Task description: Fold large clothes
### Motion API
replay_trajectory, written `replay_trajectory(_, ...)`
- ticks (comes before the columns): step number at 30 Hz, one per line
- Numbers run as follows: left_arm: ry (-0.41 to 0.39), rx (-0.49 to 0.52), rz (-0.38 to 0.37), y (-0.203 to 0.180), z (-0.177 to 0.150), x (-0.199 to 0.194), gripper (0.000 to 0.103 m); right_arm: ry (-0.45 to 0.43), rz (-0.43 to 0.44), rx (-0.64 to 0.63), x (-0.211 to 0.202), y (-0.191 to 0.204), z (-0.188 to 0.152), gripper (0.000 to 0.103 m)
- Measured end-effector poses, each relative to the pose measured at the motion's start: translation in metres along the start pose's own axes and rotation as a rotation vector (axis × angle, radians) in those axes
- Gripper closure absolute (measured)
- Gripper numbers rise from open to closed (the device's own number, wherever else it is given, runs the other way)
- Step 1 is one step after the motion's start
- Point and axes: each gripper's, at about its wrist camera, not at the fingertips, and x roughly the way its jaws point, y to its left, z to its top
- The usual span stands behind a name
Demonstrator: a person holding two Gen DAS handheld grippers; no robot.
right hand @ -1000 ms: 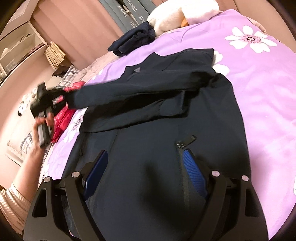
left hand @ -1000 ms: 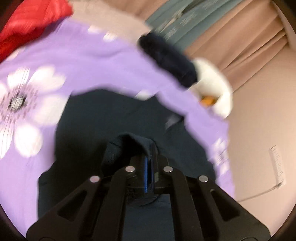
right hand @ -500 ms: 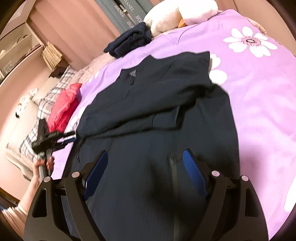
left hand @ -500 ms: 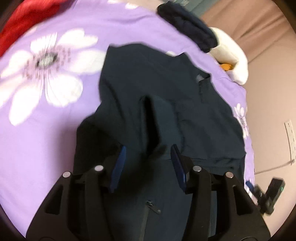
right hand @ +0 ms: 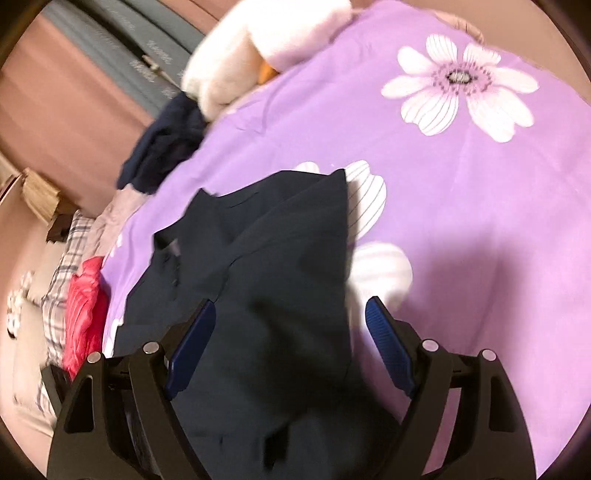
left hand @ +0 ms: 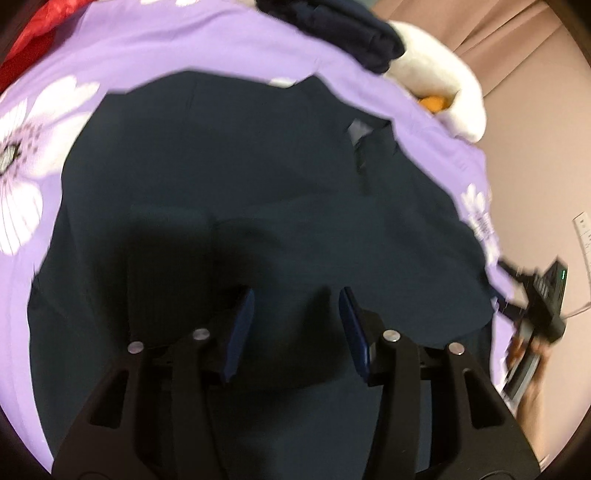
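A large dark navy jacket lies spread on the purple flowered bedspread, one sleeve folded across its body. My left gripper is open and empty, just above the jacket's middle. My right gripper is open and empty, over the jacket near its right edge. The right gripper also shows at the right edge of the left wrist view, beside the jacket's side.
A folded dark garment and a white plush toy lie at the head of the bed. A red garment and a plaid cloth lie at the left. The bedspread stretches to the right.
My left gripper opened and let go of the sleeve, which now lies folded across the jacket. My right gripper moved toward the jacket's right edge, still open.
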Motion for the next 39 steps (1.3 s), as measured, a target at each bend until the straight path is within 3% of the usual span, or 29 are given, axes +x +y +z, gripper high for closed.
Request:
replay_trajectory(4,0.002,0.005,-0.032,0.007,-0.005,0.002,0.056,0.031,0.052,0.045,0.024,-0.008,0.013,0.02)
replay_trajectory(5,0.006,0.011,-0.025,0.007,-0.004,0.002,0.056,0.038,0.07,0.053,0.029,-0.01,0.015,0.024)
replay_trajectory(6,0.009,0.02,-0.012,0.005,-0.003,0.004,0.056,0.05,0.092,0.052,0.033,-0.011,0.017,0.044)
replay_trajectory(7,0.011,0.027,-0.001,0.003,-0.003,0.006,0.056,0.05,0.085,0.044,0.035,-0.009,0.018,0.054)
replay_trajectory(8,0.011,0.039,0.019,-0.001,-0.003,0.008,0.056,0.044,0.071,0.023,0.036,-0.007,0.019,0.077)
replay_trajectory(9,0.01,0.052,0.033,-0.005,-0.002,0.011,0.052,0.038,0.06,-0.032,0.035,-0.001,0.019,0.093)
replay_trajectory(12,0.007,0.09,0.049,-0.019,0.0,0.015,0.039,-0.035,0.04,-0.11,0.02,0.005,0.024,0.1)
replay_trajectory(14,0.016,0.109,0.031,-0.028,0.003,0.021,0.039,-0.081,0.041,-0.069,0.014,-0.005,0.032,0.1)
replay_trajectory(19,0.035,0.165,0.076,-0.047,0.01,0.042,0.028,0.017,-0.05,-0.056,0.04,-0.027,0.031,0.098)
replay_trajectory(21,0.037,0.173,0.087,-0.048,0.01,0.044,0.028,-0.009,-0.005,-0.013,0.03,-0.029,0.032,0.094)
replay_trajectory(23,0.04,0.174,0.083,-0.049,0.01,0.041,0.028,-0.047,0.014,-0.03,0.012,-0.023,0.032,0.08)
replay_trajectory(24,0.042,0.175,0.078,-0.048,0.009,0.04,0.028,-0.069,0.05,-0.076,-0.002,-0.015,0.03,0.071)
replay_trajectory(26,0.045,0.171,0.066,-0.044,0.009,0.038,0.028,-0.084,0.078,-0.171,-0.023,-0.001,0.021,0.067)
replay_trajectory(30,0.04,0.117,0.014,-0.036,0.011,0.034,0.028,-0.086,-0.075,-0.527,-0.059,0.032,-0.02,0.067)
replay_trajectory(33,0.039,0.096,0.003,-0.033,0.011,0.033,0.027,-0.033,-0.193,-0.762,-0.058,0.046,-0.056,0.067)
replay_trajectory(36,0.035,0.087,0.003,-0.033,0.011,0.034,0.026,0.011,-0.293,-0.923,-0.038,0.05,-0.081,0.067)
replay_trajectory(39,0.034,0.06,0.004,-0.033,0.013,0.034,0.026,-0.005,-0.367,-0.968,-0.019,0.046,-0.083,0.067)
